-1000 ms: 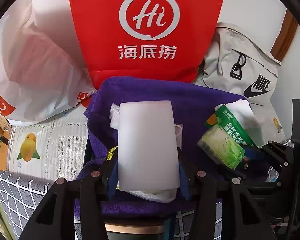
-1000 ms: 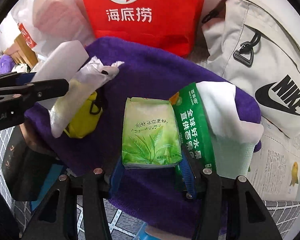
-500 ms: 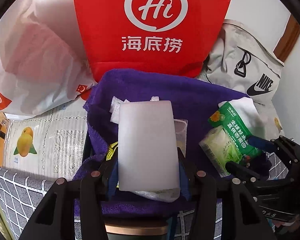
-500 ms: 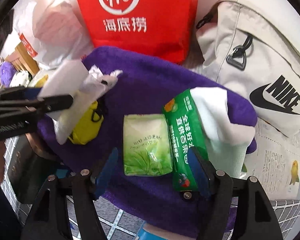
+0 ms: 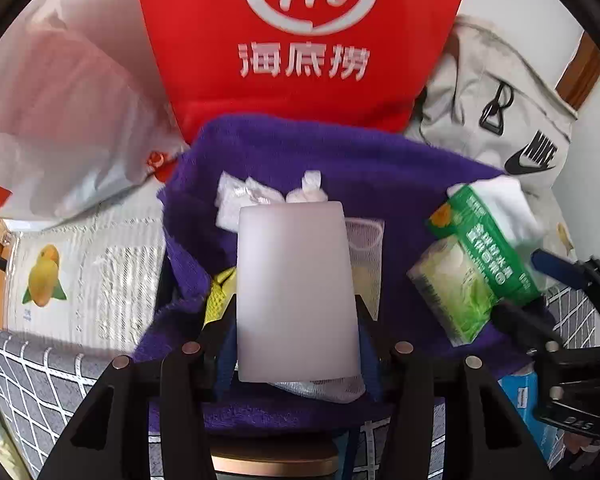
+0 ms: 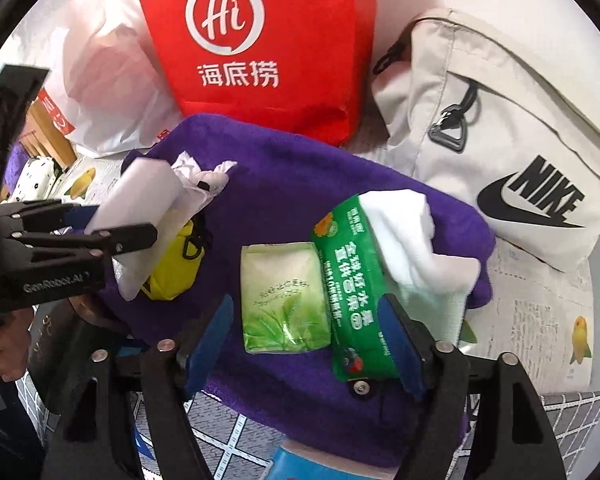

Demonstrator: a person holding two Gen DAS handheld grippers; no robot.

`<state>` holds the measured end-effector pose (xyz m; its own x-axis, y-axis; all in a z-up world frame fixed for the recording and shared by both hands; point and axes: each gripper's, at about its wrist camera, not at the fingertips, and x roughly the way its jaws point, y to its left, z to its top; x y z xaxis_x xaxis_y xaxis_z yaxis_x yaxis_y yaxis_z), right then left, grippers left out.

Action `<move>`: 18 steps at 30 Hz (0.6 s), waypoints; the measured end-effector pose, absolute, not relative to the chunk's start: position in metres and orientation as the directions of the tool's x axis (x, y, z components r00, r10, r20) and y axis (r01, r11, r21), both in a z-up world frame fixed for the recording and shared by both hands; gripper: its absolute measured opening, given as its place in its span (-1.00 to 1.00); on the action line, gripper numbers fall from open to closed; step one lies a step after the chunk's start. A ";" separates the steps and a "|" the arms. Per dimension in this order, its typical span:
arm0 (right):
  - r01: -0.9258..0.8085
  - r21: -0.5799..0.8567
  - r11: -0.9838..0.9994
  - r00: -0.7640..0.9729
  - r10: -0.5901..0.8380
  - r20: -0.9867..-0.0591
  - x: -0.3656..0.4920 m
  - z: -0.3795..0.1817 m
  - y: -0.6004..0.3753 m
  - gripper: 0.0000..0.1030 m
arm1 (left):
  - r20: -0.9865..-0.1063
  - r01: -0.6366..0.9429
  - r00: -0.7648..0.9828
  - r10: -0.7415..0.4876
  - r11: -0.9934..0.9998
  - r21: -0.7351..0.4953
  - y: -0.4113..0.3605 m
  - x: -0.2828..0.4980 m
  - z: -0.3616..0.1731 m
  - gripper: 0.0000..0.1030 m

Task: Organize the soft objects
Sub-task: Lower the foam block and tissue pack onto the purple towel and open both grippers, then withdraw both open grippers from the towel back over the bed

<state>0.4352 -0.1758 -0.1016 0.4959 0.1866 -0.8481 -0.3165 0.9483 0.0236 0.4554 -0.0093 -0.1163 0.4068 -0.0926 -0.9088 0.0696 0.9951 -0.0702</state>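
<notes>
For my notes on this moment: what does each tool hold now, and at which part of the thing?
The left tool clamps the white pack by its long sides near the lower end. The right tool holds nothing; its jaws have just opened off the green tissue pack.

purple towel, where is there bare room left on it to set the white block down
Most bare purple towel lies along its far side, between the red bag and the green tissue pack. The near strip by the right gripper is also bare. Crowded: right side around the green wipes pack, left by the yellow pouch.
</notes>
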 end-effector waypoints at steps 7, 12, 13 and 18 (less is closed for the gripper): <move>-0.326 0.055 0.944 0.511 0.225 -0.830 0.432 -0.095 -0.178 0.60 | -0.909 0.082 0.411 -0.068 0.996 -0.037 -0.016 0.453 -0.114 0.42; -0.302 0.004 0.953 0.528 0.171 -0.832 0.427 -0.089 -0.177 0.61 | -0.900 0.102 0.423 -0.101 0.993 -0.063 -0.019 0.446 -0.101 0.43; -0.299 0.001 0.954 0.532 0.168 -0.830 0.426 -0.087 -0.177 0.61 | -0.898 0.103 0.429 -0.100 0.993 -0.061 -0.019 0.445 -0.098 0.44; -0.274 -0.004 0.962 0.557 0.156 -0.816 0.418 -0.070 -0.181 0.61 | -0.889 0.114 0.446 -0.105 0.992 -0.060 -0.020 0.435 -0.084 0.44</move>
<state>0.4176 -0.1805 -0.0703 0.5566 0.1557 -0.8161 -0.2745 0.9616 -0.0037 0.4353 -0.0205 -0.0836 0.4456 -0.1054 -0.8890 0.1142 0.9916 -0.0603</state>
